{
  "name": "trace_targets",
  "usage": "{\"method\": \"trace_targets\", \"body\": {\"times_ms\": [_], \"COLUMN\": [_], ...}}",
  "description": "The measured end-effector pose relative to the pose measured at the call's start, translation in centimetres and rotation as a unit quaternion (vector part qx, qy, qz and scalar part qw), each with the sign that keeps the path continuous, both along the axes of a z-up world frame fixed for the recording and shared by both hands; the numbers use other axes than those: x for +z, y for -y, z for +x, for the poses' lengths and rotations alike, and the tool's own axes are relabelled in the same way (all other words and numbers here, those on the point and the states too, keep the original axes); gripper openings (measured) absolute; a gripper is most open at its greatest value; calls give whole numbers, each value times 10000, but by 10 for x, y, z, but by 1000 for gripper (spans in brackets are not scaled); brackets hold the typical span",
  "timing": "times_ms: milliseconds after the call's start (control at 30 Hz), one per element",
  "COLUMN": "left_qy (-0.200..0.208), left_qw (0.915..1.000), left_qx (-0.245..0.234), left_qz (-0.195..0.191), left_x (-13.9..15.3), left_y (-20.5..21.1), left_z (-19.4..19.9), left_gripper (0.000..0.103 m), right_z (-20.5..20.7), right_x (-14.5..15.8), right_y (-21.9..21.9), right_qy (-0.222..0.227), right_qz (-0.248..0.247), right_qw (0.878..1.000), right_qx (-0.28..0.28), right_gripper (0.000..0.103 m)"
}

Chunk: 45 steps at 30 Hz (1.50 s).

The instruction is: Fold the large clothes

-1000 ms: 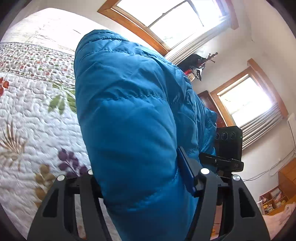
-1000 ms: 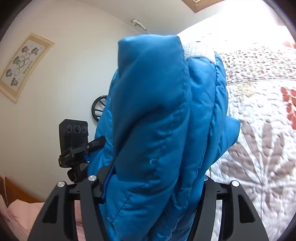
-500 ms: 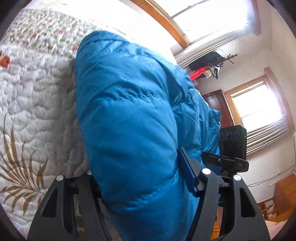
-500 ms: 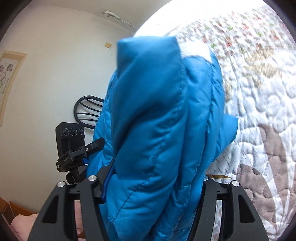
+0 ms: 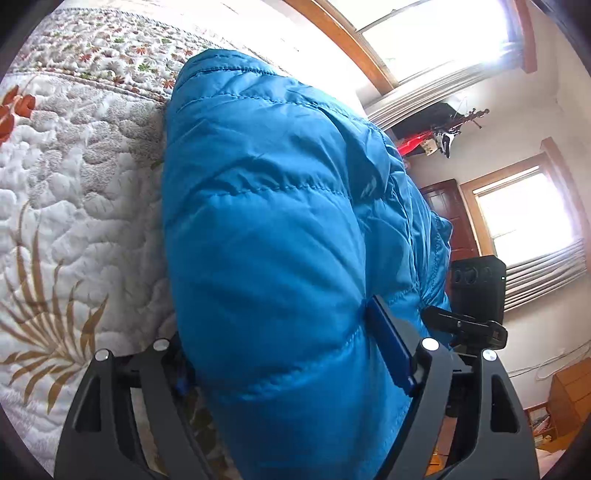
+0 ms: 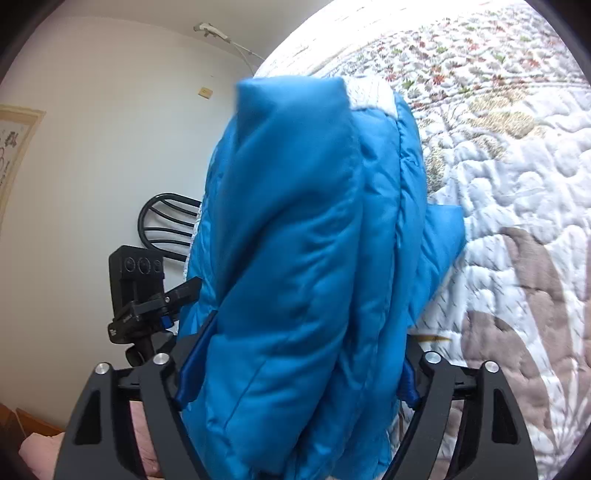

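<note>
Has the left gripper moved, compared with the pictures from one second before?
Yes. The left gripper, jaws opening around the blue jacket, came down toward the quilt: its leaf pattern looks closer and the window sits higher.

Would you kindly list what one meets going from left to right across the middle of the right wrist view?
Framed picture → white wall → black chair back → blue jacket → floral quilt.

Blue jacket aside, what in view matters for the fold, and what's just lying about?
In the job: blue puffer jacket, left gripper, right gripper, both opening around it; quilted bedspread.

Lying about: black chair, framed picture, wooden shelf.
</note>
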<state>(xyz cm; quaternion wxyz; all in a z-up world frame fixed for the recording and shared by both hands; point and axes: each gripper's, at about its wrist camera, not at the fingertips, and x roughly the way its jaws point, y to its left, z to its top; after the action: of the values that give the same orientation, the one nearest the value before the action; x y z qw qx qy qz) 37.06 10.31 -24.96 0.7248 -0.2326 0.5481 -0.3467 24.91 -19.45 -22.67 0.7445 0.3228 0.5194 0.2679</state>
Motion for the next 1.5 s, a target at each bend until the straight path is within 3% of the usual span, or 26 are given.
{"method": "trace_targets", "body": {"times_ms": [300, 533, 633, 767, 933, 1000, 1267, 1333, 1500], "left_qy": [146, 201, 62, 151, 209, 256, 618, 736, 1078], "left_qw": [9993, 9985, 9980, 9973, 9959, 9943, 9809, 9750, 9568], "left_qx": [180, 124, 180, 180, 237, 281, 626, 721, 839], "left_qz": [286, 485, 602, 701, 853, 996, 1733, 1969, 2565], "left_x": [20, 12, 2, -7, -5, 4, 52, 61, 81], "left_y": [-23, -24, -22, -19, -19, -17, -8, -6, -4], "left_z": [-47, -83, -87, -88, -87, -87, -117, -126, -159], "left_gripper": [79, 82, 83, 85, 86, 86, 88, 90, 91], "right_z": [-52, -85, -87, -87, -83, -83, -108, -117, -137], "right_x": [21, -5, -17, -39, -38, -22, 25, 33, 48], "right_y": [15, 23, 22, 24, 17, 9, -9, -17, -33], "right_qy": [93, -124, -241, -386, -389, -362, -101, -73, 60], "right_qz": [-266, -356, -605, -500, -657, -715, -1624, -1981, -2495], "right_qw": [9996, 9991, 9976, 9975, 9965, 9961, 9858, 9793, 9674], "right_qx": [-26, -175, -221, -313, -337, -381, -412, -420, -440], "right_gripper": [85, 83, 83, 83, 82, 82, 94, 99, 99]}}
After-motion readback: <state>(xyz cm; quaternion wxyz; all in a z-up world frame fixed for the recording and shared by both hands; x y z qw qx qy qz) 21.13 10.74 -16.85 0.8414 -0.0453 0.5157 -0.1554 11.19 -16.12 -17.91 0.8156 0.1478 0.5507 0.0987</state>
